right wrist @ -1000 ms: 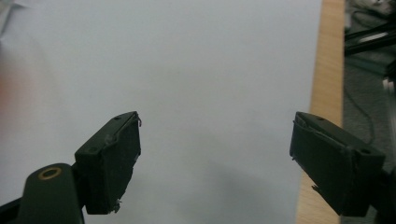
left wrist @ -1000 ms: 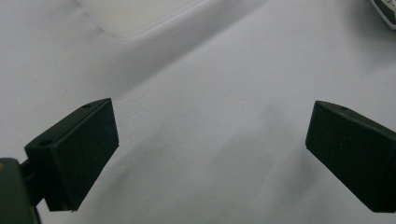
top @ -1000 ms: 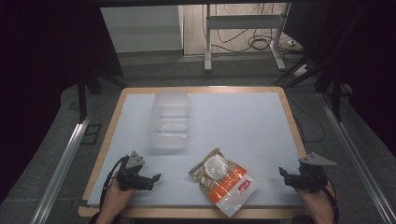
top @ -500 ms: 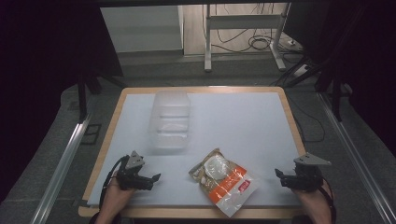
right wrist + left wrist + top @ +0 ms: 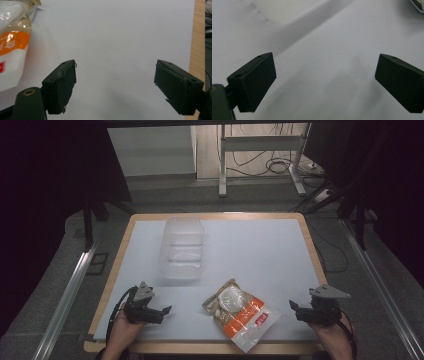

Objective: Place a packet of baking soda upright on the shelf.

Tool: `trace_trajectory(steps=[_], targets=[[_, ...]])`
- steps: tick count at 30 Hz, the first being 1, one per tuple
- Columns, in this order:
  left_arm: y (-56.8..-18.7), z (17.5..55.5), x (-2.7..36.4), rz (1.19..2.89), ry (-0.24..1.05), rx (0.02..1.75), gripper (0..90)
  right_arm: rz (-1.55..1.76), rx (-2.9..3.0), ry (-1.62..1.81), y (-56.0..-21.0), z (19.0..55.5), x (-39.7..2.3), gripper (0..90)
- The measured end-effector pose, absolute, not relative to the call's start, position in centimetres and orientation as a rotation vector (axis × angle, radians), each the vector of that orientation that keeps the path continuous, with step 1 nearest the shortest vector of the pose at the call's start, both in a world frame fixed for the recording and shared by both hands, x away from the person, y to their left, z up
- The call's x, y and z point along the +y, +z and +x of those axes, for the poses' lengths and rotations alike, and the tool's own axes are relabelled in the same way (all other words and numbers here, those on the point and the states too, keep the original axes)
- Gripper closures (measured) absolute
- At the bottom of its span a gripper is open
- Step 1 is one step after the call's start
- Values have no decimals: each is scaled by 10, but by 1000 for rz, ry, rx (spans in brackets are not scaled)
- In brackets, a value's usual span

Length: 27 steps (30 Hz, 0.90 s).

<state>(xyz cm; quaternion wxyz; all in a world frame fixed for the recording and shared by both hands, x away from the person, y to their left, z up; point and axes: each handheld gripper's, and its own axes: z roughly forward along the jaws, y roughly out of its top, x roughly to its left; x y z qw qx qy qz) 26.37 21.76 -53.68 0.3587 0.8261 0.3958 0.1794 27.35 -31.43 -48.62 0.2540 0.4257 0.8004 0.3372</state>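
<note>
The snack bag [image 5: 245, 314] lies flat near the front edge of the white surface [image 5: 260, 250], between the two grippers and touching neither; the clear plastic container [image 5: 182, 249] stands well behind it, toward the left. The left gripper [image 5: 165, 309] rests low on the near left with its fingers [image 5: 254, 81] wide apart over bare surface, and the right gripper [image 5: 292, 306] sits on the near right, its fingers [image 5: 61, 85] likewise spread with nothing between them, having just eased a touch closer together. The likely trouble is the bag itself: it looks glossy and slack, so a pinch on the film alone may slide off or drag it toward the front edge instead of lifting it. A grip taken too deep could crush what seems to be a brittle round snack inside, though the glare makes the contents hard to read. The light, see-through container could skid or tip if nudged by an arm while the bag is carried to it.
</note>
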Motion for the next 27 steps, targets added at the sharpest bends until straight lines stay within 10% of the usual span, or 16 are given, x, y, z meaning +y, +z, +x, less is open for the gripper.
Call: trace_trajectory(steps=[12, 27], targets=[[-538, 264, 218, 2140, 462, 1027, 39, 1161, 2217, 1014, -471, 269, -294, 280], [-537, 264, 217, 2137, 473, 1029, 39, 924, 2406, 957, -471, 257, -244, 777]])
